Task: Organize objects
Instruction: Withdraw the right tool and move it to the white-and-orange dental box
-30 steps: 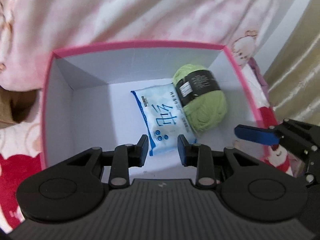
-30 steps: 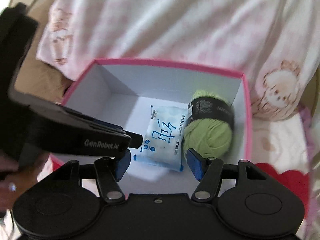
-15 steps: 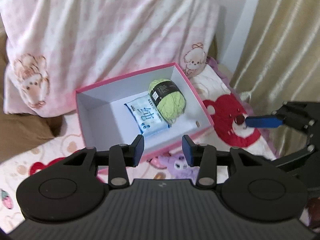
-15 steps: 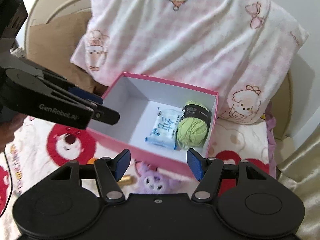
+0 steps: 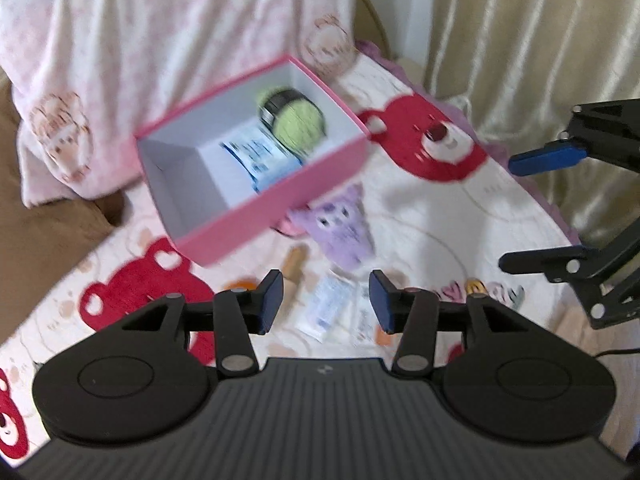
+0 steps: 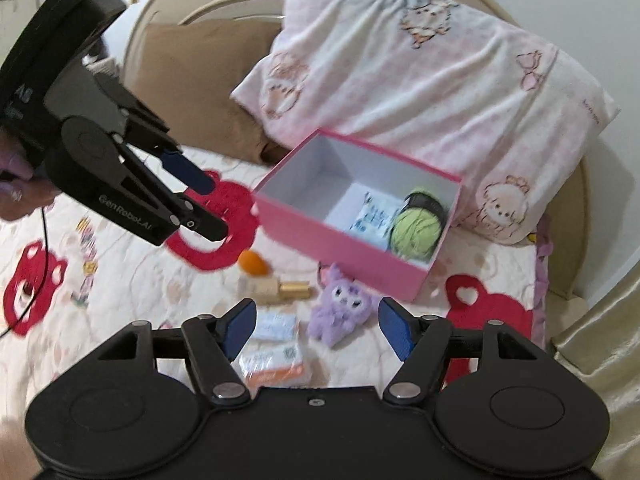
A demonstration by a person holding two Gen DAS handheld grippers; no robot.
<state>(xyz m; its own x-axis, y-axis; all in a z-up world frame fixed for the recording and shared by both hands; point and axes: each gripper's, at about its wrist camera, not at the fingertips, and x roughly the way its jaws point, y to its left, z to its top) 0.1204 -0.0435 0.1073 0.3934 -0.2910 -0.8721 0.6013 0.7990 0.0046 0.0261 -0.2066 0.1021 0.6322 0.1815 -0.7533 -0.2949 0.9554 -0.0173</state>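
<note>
Two items were already packed, so the step in hand looked like the gap between deposits, with both tools held above the bed and nothing in either.

Going from the left in the right wrist view: the left gripper hung over the red bear prints of the bedspread, its jaws opening and empty, a hand just visible behind it. Below it lay an orange ball-like thing, too blurred to name better, and beside that a small cream bottle with a gold cap on its side. Nearer the camera sat two flat white packets, one with an orange band. The right gripper was also opening, with no object between its blue pads; the purple plush toy lay on the bedspread beyond them, untouched.

The pink box stood open against the pillow, white inside, holding a blue-printed tissue pack and, touching it on the right, a ball of green yarn with a black label.

In my judgement the next move called for lowering one gripper onto a loose item, probably the plush, which should squash easily; the flat packets would need an edge grip.
</note>
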